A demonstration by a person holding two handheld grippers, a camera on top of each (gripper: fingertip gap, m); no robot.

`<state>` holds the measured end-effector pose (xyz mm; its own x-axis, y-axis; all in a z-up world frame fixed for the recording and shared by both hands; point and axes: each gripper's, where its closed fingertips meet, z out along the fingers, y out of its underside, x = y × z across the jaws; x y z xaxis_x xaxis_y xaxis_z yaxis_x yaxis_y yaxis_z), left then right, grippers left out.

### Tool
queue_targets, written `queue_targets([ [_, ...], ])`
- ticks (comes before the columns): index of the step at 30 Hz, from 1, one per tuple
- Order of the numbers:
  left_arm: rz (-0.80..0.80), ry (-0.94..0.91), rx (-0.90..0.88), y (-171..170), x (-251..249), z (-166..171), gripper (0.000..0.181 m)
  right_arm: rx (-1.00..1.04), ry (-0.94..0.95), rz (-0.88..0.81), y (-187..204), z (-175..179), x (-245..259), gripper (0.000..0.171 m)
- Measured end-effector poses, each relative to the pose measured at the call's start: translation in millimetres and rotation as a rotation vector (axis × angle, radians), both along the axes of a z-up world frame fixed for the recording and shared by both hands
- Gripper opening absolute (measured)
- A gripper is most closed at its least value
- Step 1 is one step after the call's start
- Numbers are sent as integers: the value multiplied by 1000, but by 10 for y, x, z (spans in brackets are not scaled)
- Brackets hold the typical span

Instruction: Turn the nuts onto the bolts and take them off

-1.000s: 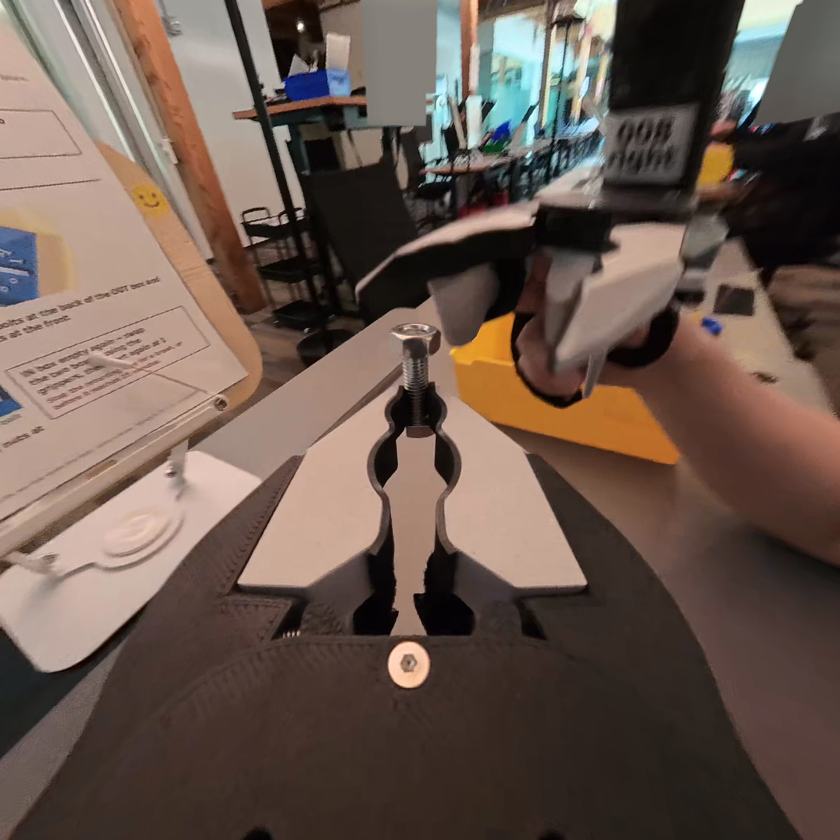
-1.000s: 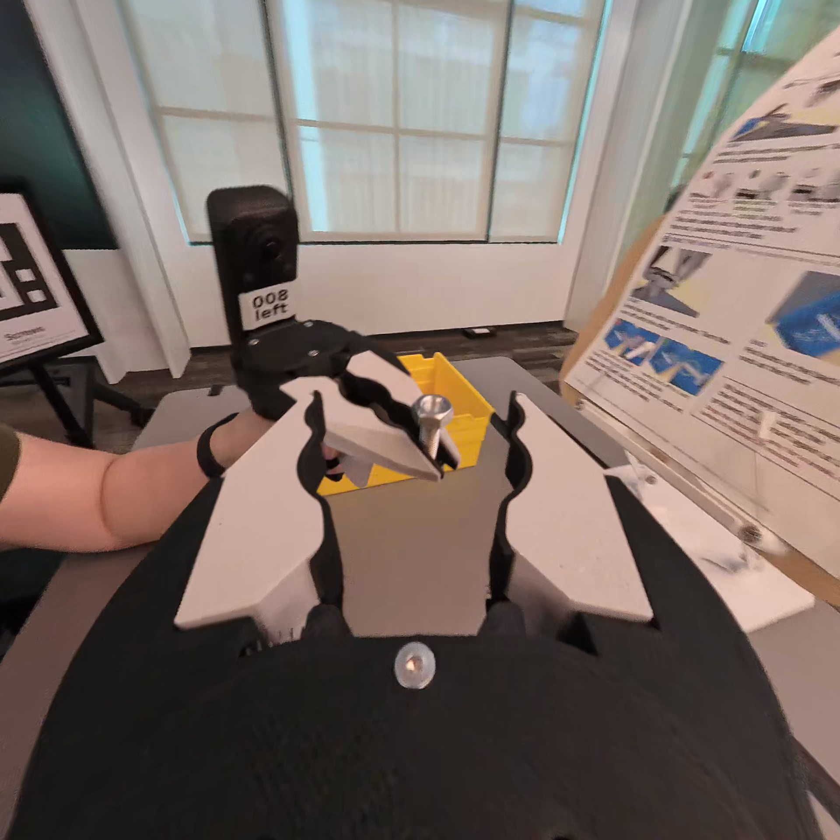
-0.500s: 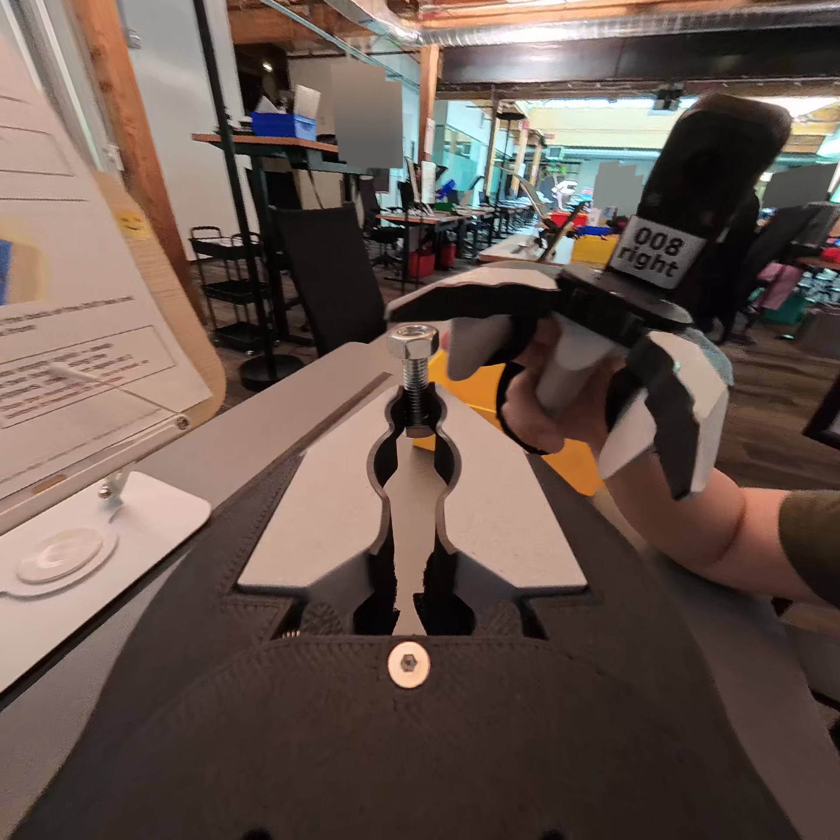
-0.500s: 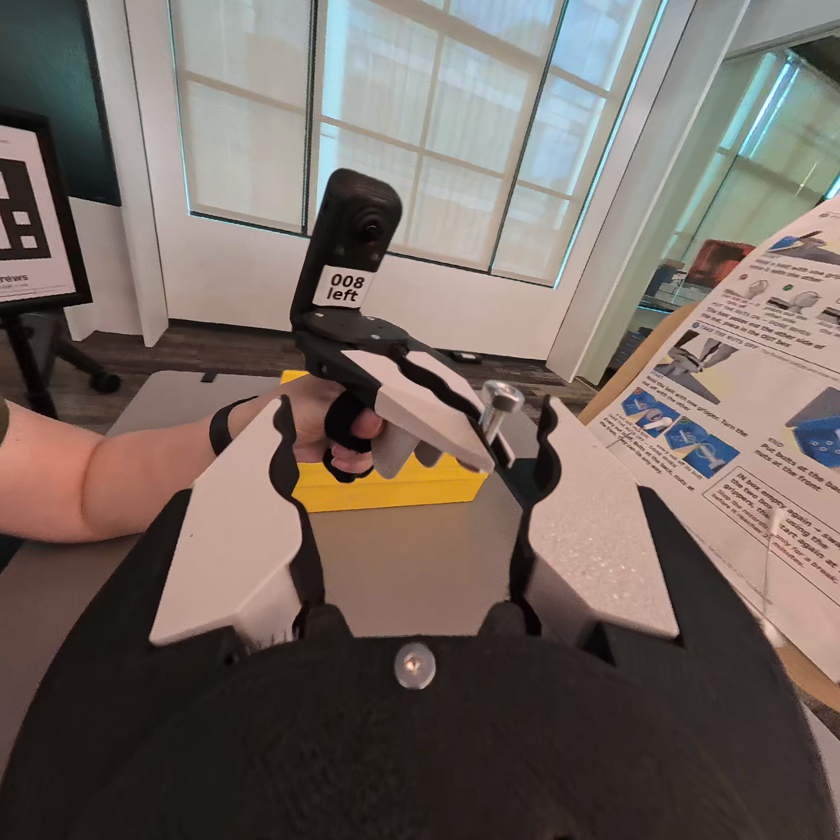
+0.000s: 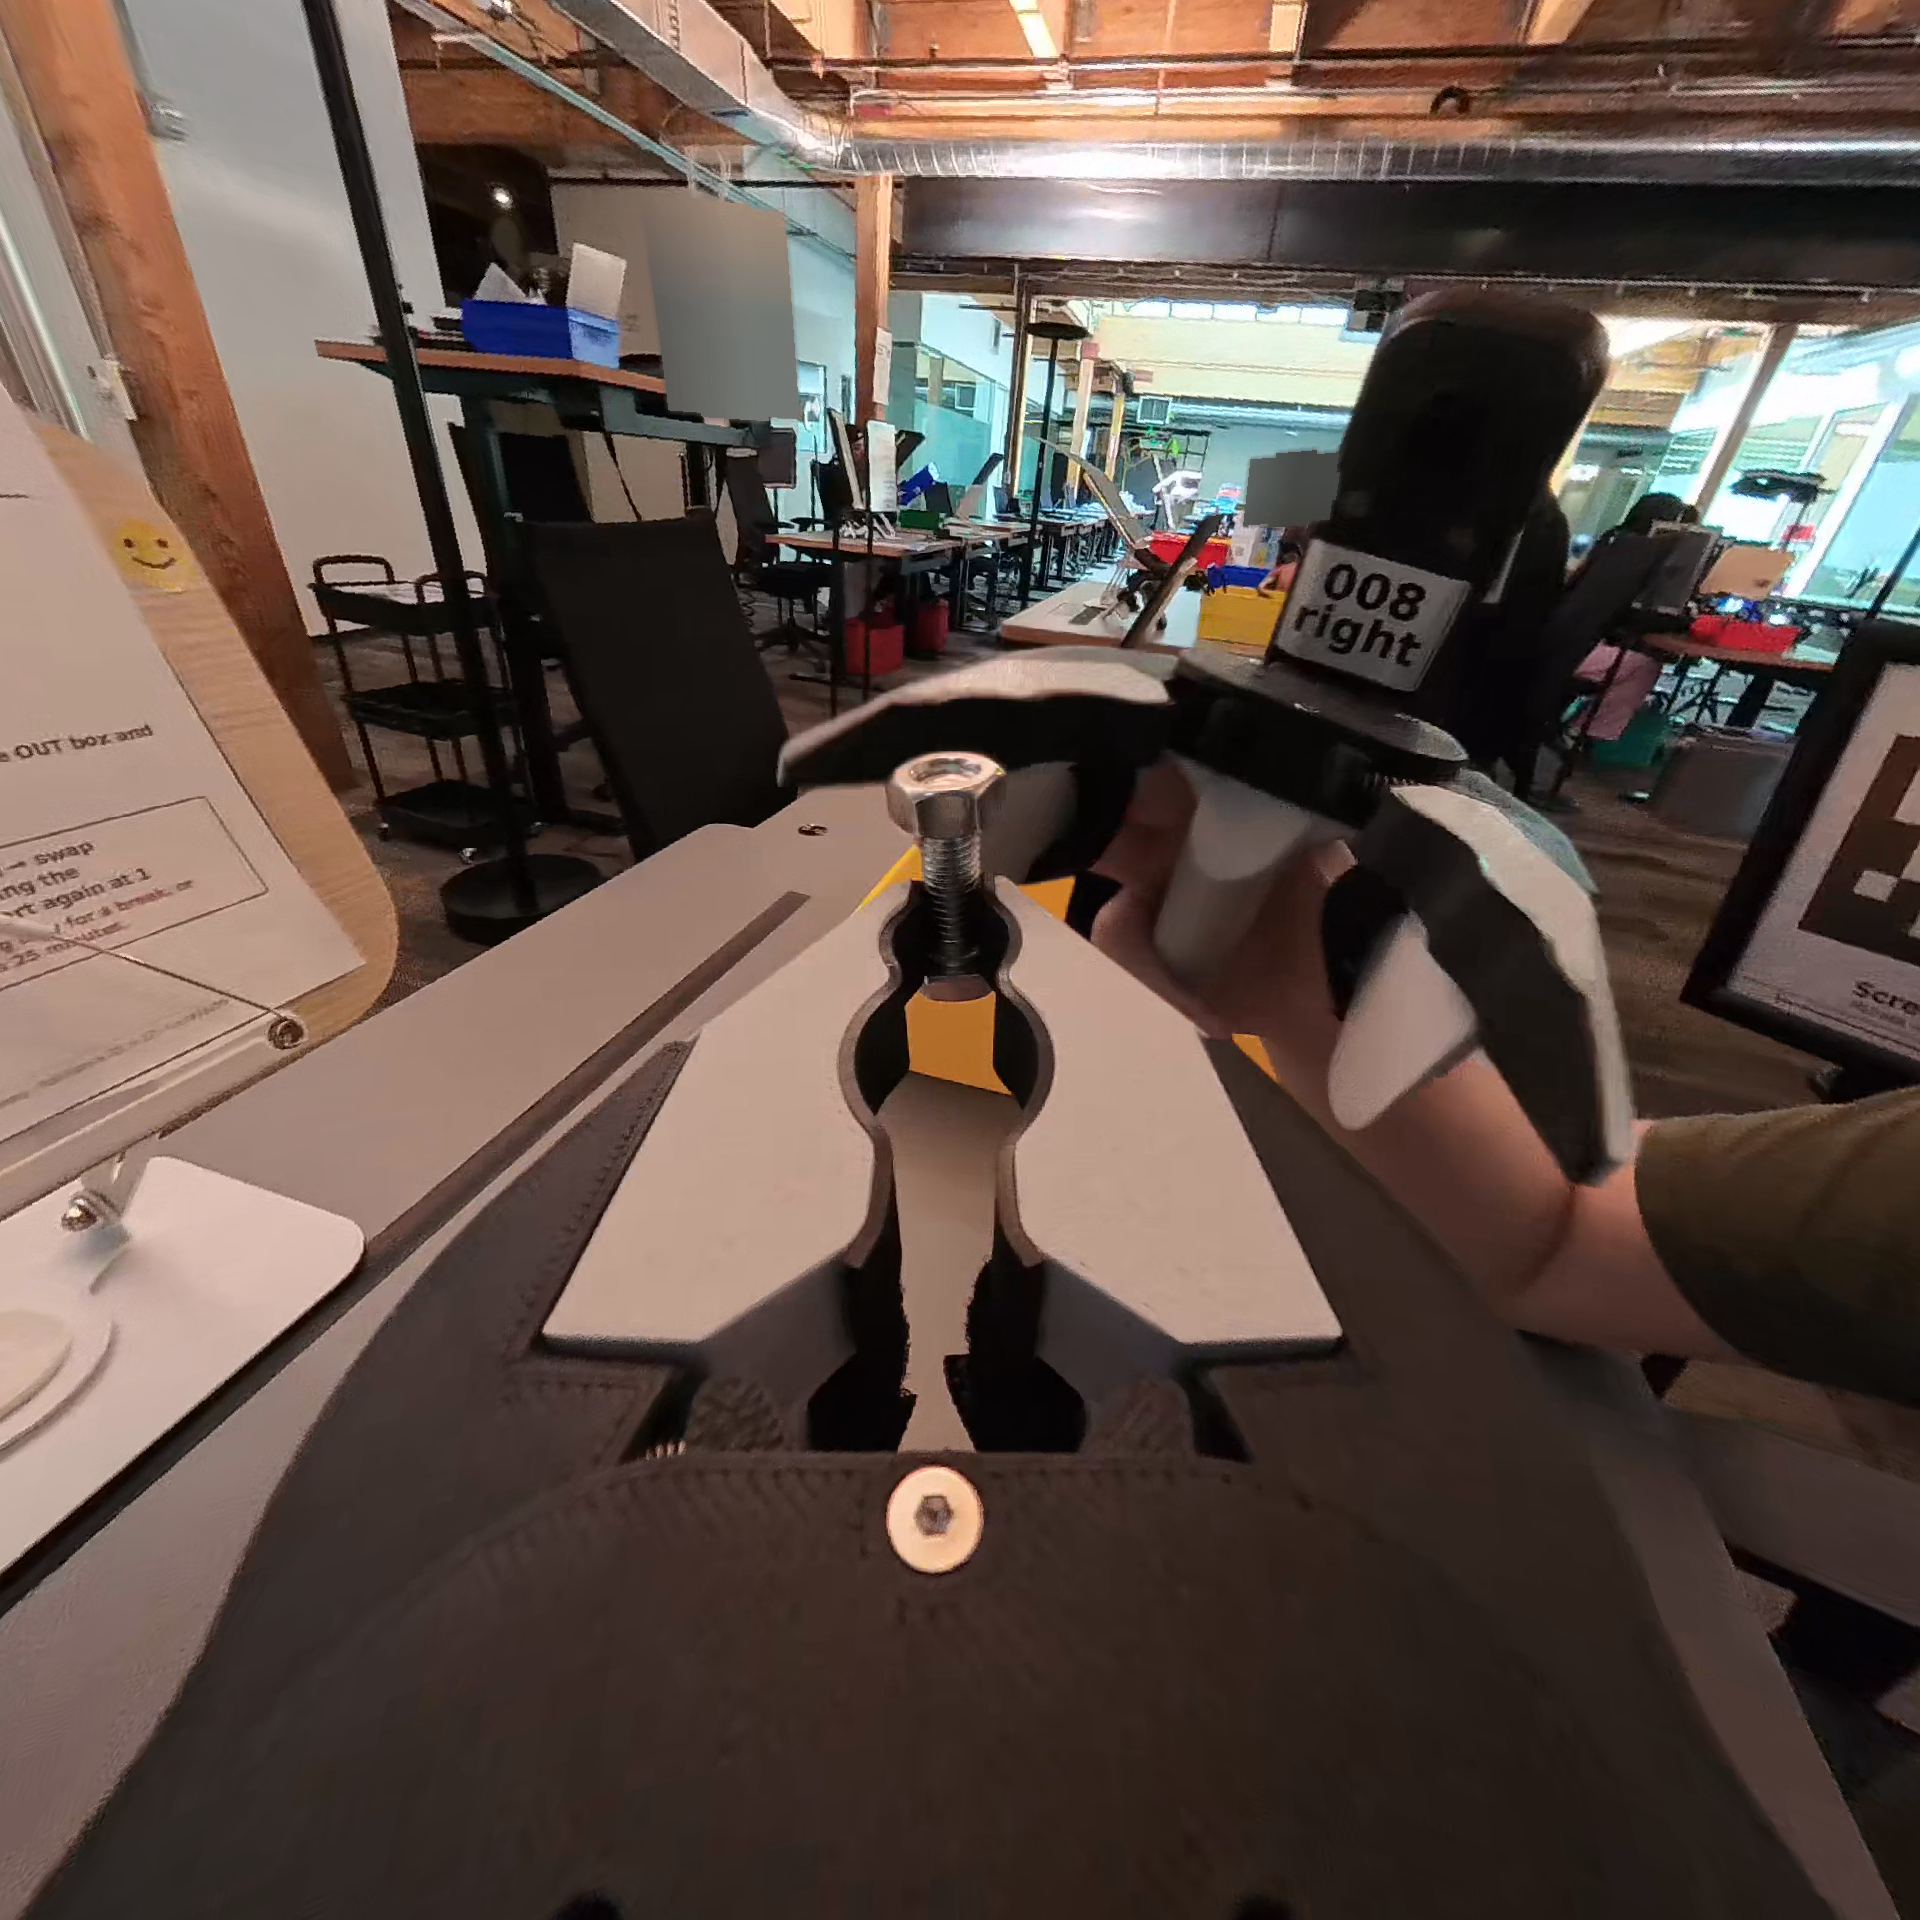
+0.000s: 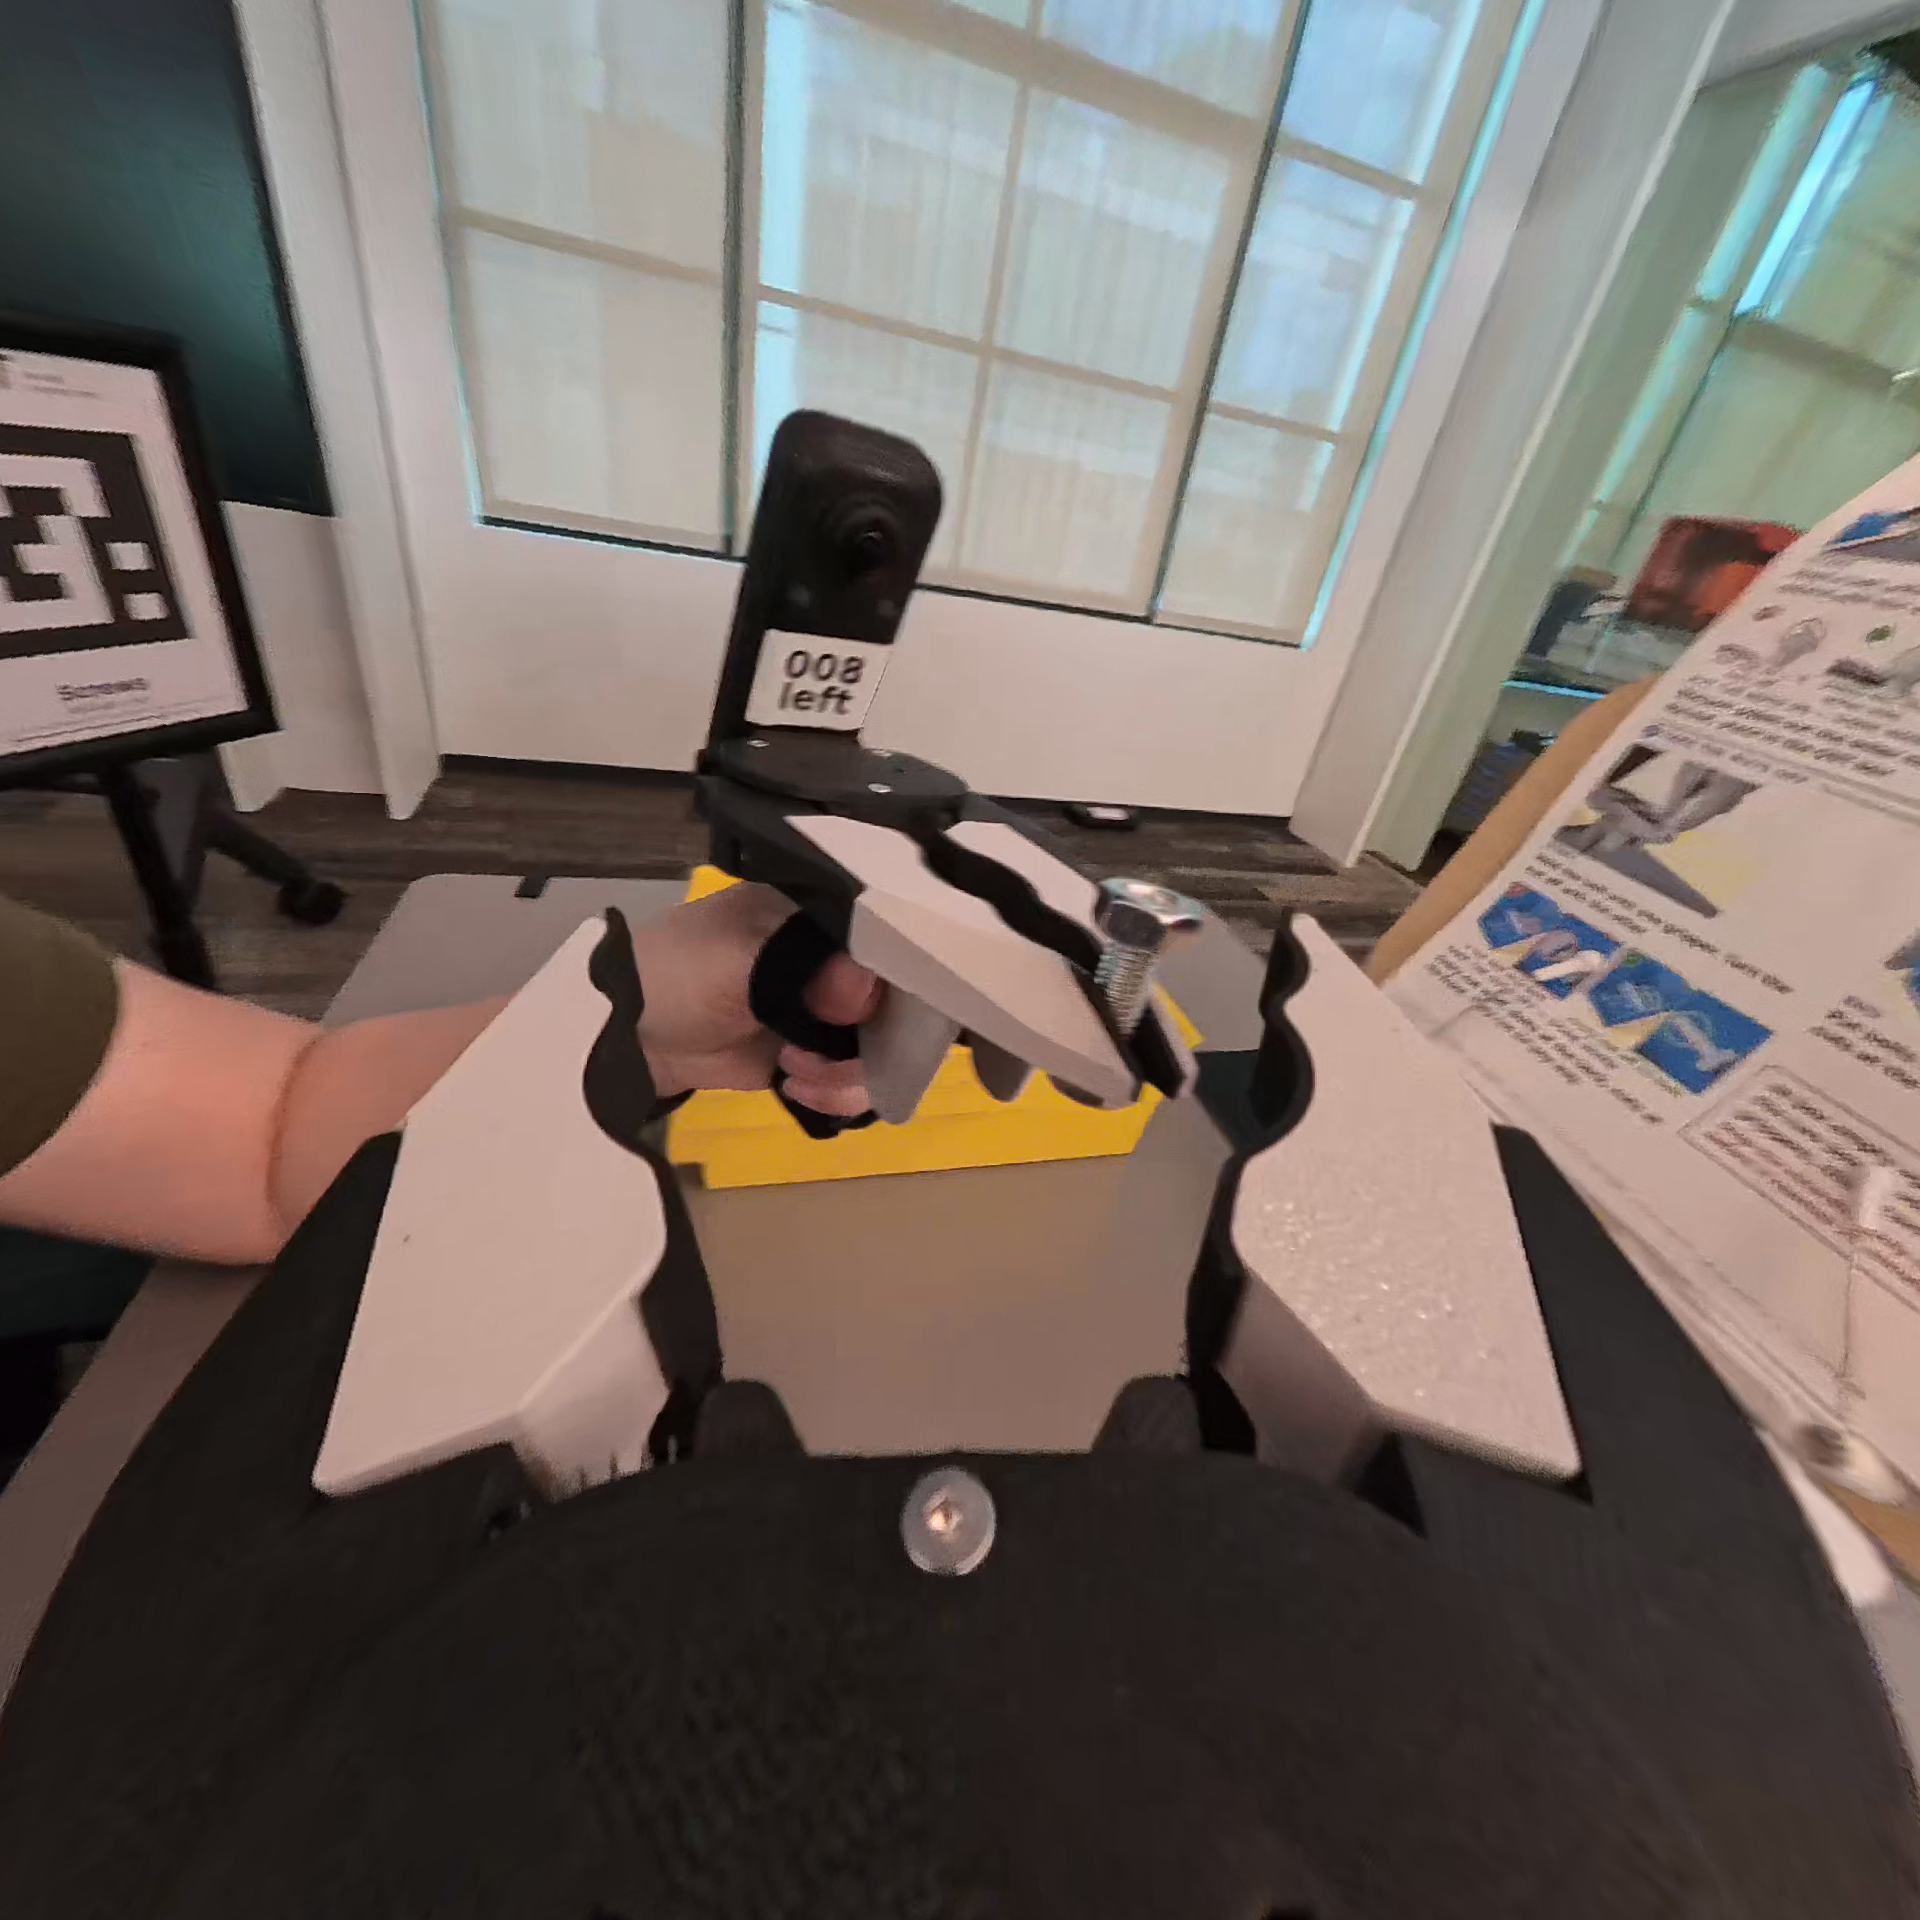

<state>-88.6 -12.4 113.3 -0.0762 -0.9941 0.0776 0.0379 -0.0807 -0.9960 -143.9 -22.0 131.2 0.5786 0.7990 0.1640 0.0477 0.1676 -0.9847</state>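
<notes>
My left gripper (image 5: 951,920) is shut on a steel bolt (image 5: 948,883) and holds it upright above the table, hex end (image 5: 943,792) on top. I cannot tell whether that hex is the head or a nut. The same bolt (image 6: 1130,956) shows in the right wrist view, pinched at the tips of the left gripper (image 6: 1138,1049). My right gripper (image 6: 945,1039) is open and empty, its fingers wide apart, the bolt between them and nearer the right finger (image 6: 1351,1143). In the left wrist view one right gripper finger (image 5: 987,717) sits just behind the hex end.
A yellow bin (image 6: 935,1138) stands on the grey table (image 6: 935,1309) below both grippers; its contents are hidden. An instruction board (image 6: 1714,935) stands at the table's side, with its white foot (image 5: 208,1278). A framed marker sign (image 6: 83,582) stands beyond the table. My hands' fingertips stand some 5 centimetres from each other.
Both grippers have risen and tilted up. The right gripper stayed open and closed in on the bolt's top. The left gripper has kept its hold on the bolt.
</notes>
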Motion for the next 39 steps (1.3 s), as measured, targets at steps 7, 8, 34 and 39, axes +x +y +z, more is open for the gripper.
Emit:
queue_targets([
  [7,112,-24,-34,312,-147,34,7,72,-69,45,-280,109,-87,97],
  [8,89,-21,-43,277,-139,34,7,58,-55,21,-246,115,-67,100],
  [34,63,-19,-54,198,-114,54,7,-10,-75,42,-367,162,45,85],
  [39,-38,8,13,-144,39,17,7,-94,-92,-19,-89,-68,77,102],
])
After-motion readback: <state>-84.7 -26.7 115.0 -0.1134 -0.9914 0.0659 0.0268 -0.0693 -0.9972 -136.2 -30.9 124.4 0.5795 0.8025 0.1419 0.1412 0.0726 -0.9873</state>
